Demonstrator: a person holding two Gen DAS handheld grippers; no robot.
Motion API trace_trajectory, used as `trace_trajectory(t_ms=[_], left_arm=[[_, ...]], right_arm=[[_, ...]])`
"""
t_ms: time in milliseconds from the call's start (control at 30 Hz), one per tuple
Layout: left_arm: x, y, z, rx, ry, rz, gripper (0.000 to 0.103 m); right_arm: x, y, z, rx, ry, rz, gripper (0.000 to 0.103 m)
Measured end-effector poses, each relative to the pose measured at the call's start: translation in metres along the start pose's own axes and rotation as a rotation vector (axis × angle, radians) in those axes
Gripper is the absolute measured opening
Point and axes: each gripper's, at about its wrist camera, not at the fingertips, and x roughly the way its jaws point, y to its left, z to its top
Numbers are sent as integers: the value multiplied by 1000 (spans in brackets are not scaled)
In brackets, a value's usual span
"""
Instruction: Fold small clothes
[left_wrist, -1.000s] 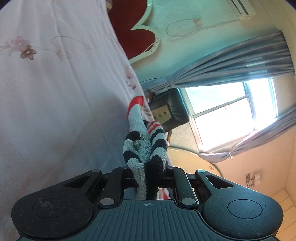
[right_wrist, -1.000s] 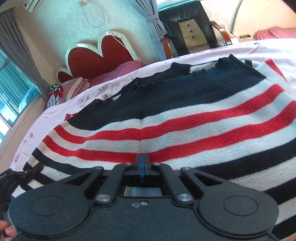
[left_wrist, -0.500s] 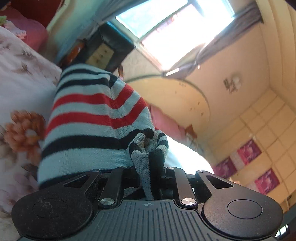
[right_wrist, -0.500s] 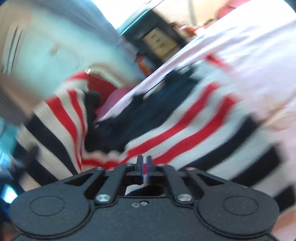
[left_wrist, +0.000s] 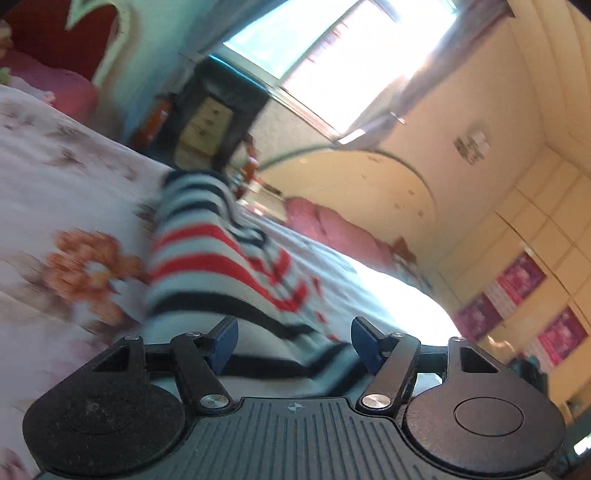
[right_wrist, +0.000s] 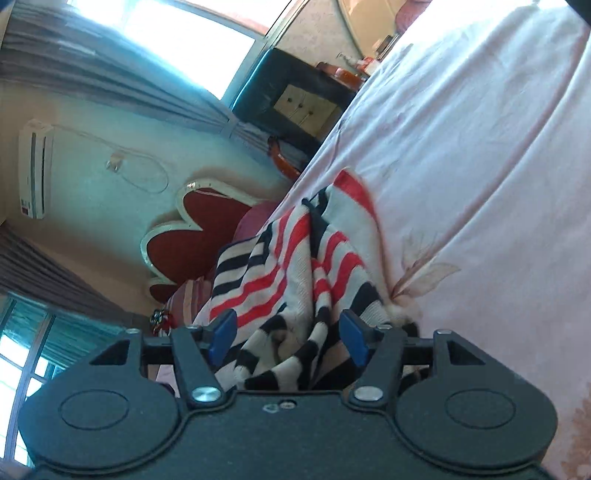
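Note:
A small knit sweater with white, red and navy stripes (left_wrist: 207, 266) lies on the bed, doubled over on itself; in the right wrist view (right_wrist: 291, 266) it is rumpled and bunched. My left gripper (left_wrist: 293, 338) is open, its blue pads wide apart just above the near edge of the sweater, holding nothing. My right gripper (right_wrist: 286, 334) is open too, with a loose fold of the sweater lying between its spread fingers. Neither gripper pinches the cloth.
The bed has a pale pink floral sheet (left_wrist: 62, 206) (right_wrist: 461, 166). A red heart-shaped headboard (right_wrist: 199, 236) and pillows stand at the bed's head. A black armchair (right_wrist: 295, 96) stands by the window beyond the bed edge.
Both grippers were shut on the sweater and have opened, letting it go. The sweater was carried over and now lies folded on the bed.

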Motion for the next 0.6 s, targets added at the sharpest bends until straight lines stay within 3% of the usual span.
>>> trace_trajectory(t_ms=[133, 200, 367, 400, 433, 500, 600], left_arm=[[10, 53, 21, -24, 57, 140, 67], [23, 62, 15, -20, 104, 161, 67], [48, 56, -2, -22, 119, 190, 67], [52, 54, -3, -15, 121, 194, 67], [55, 50, -3, -1, 121, 193, 67], [57, 46, -1, 15, 120, 200, 67], [54, 38, 1, 64, 103, 206, 67]], right_arm=[[21, 5, 1, 11, 72, -11, 63], [32, 8, 2, 0, 112, -43, 63], [58, 27, 4, -135, 123, -129, 60], [61, 34, 1, -201, 122, -160, 51], [66, 41, -2, -260, 125, -198, 32], [67, 55, -13, -394, 129, -251, 25], [48, 85, -30, -624, 52, -255, 23]])
